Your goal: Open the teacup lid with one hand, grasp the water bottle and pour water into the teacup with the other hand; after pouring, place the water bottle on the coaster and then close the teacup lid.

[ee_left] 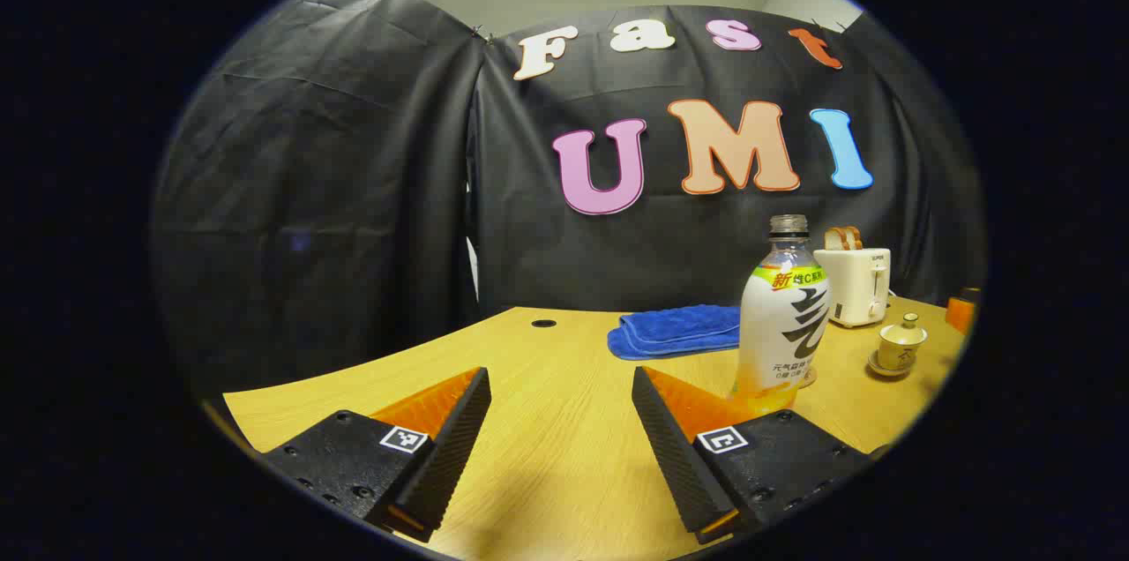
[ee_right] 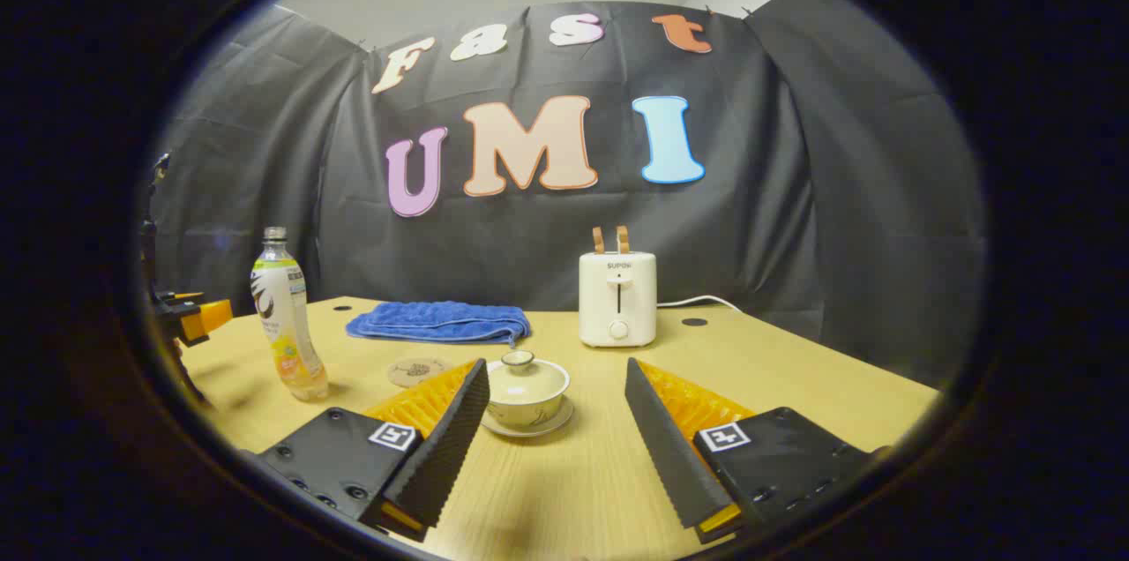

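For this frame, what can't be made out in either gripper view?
- Coaster: left gripper view, hidden behind the water bottle; its pattern is too small to read in the right gripper view.
- Teacup: left gripper view, too small to tell how the lid sits.
- Left gripper: right gripper view, cut off by the edge.
- Orange object: left gripper view, cut off by the edge.

My wooden table (ee_right: 794, 367), blue folded towel (ee_right: 438, 320) near its back edge, white toaster (ee_right: 617, 298) holding two bread slices (ee_right: 610, 239), white cord (ee_right: 697, 302) behind.

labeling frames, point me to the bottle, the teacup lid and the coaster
bottle (ee_right: 284, 314), right gripper view, on the label
teacup lid (ee_right: 526, 379), right gripper view, on its dome below the knob
coaster (ee_right: 418, 370), right gripper view, on its flat top
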`<move>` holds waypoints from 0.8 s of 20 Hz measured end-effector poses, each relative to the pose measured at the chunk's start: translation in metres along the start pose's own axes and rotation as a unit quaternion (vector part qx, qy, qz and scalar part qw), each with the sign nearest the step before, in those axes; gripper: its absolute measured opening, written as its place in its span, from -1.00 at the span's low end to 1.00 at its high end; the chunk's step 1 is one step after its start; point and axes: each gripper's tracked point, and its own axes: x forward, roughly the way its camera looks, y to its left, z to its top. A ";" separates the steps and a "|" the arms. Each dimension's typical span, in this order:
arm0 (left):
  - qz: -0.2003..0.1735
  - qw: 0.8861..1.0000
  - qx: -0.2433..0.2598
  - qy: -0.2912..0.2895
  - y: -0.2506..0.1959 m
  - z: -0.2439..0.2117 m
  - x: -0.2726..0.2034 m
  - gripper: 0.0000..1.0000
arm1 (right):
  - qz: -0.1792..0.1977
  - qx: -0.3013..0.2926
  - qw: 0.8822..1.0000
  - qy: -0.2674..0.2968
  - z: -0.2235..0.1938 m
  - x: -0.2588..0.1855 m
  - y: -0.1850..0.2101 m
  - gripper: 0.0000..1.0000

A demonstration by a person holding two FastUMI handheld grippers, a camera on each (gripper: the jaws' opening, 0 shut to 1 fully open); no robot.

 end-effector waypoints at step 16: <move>0.002 1.000 0.000 0.001 0.000 0.001 -0.002 0.89 | 0.000 0.000 1.000 0.001 0.001 -0.001 0.000 0.90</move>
